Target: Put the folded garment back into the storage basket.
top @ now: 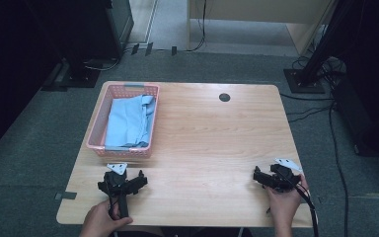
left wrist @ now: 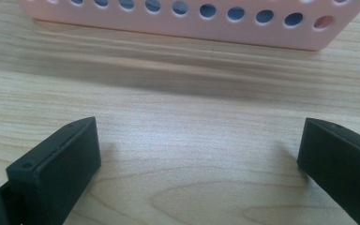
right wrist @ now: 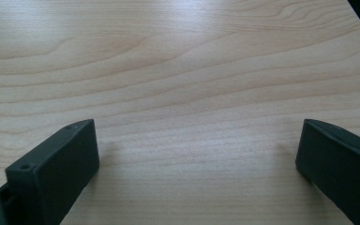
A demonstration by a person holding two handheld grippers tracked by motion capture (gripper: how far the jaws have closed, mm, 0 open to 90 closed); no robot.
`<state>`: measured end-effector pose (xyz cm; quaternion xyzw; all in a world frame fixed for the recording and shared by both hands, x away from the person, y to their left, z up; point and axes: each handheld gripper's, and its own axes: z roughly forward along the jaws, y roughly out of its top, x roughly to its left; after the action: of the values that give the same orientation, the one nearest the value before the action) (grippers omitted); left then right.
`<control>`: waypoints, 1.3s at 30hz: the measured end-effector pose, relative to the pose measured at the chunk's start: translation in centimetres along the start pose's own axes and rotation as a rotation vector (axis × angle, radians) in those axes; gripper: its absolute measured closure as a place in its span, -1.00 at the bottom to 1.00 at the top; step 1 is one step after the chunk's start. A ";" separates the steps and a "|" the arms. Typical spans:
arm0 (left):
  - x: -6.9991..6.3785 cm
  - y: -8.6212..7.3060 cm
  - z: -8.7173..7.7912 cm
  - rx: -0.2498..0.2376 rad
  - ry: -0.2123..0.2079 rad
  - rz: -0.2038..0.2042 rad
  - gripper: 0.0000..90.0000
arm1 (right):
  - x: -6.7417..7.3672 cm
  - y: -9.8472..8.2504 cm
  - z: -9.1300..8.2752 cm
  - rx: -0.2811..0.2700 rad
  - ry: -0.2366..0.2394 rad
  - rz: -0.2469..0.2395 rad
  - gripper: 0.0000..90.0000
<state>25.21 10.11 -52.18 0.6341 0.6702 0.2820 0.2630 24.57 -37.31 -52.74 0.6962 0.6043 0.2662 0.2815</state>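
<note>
Tabletop (top: 212, 143), pale wood grain, rounded corners, occupies the middle of the high view; dark round hole (top: 224, 97) near its upper edge, centre.

Pink basket (top: 94, 129), perforated walls, sits in the upper left part of the tabletop. Blue cloth (top: 128, 121) lies folded inside it, rumpled toward the upper right corner of the basket, staying below the rim as far as can be seen.

Left gripper (top: 122, 181) at lower left of the high view, resting low over the tabletop just below the basket's near wall, near it but not touching. Jaws spread wide, nothing between them. Left hand (top: 102, 221) grasps its handle at the bottom edge of the frame. Grey three-cornered plate sits on top, toward the basket.

Left gripper view: both black jaws rise from the bottom corners, far apart, bare wood between. Basket's wall (left wrist: 192, 23) runs along the top of the frame, row of round holes, blue showing through most of them.

Right gripper (top: 271, 177) at lower right of the high view, close to the tabletop's right edge, well apart from basket and cloth. Jaws spread, empty. Right hand (top: 284, 202) holds it from below; cable trails off toward the lower right.

Right gripper view: jaws wide apart at the bottom corners, plain wood grain ahead, tabletop's edge at upper right corner.
</note>
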 end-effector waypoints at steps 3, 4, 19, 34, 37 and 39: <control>0.0 0.0 0.0 0.000 0.000 0.000 -1.00 | -0.3 -0.1 -0.1 0.000 -0.005 0.005 -1.00; 0.0 0.0 0.0 0.000 0.000 0.000 -1.00 | -0.4 -0.2 -0.2 0.001 -0.008 0.008 -1.00; 0.0 0.0 0.0 0.000 0.000 0.000 -1.00 | -1.5 -0.6 -0.7 0.001 -0.014 0.015 -1.00; 0.0 0.0 0.0 0.000 0.000 0.000 -1.00 | -3.3 -1.3 -1.5 0.003 -0.027 0.021 -1.00; 0.0 0.0 0.0 0.000 0.000 0.000 -1.00 | -3.6 -1.4 -1.6 0.002 -0.033 0.026 -1.00; 0.0 0.0 0.0 0.000 0.000 0.000 -1.00 | -3.7 -1.5 -1.6 0.002 -0.033 0.025 -1.00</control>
<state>25.22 10.11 -52.18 0.6340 0.6702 0.2821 0.2633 21.91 -40.74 -52.78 0.7083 0.5910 0.2577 0.2873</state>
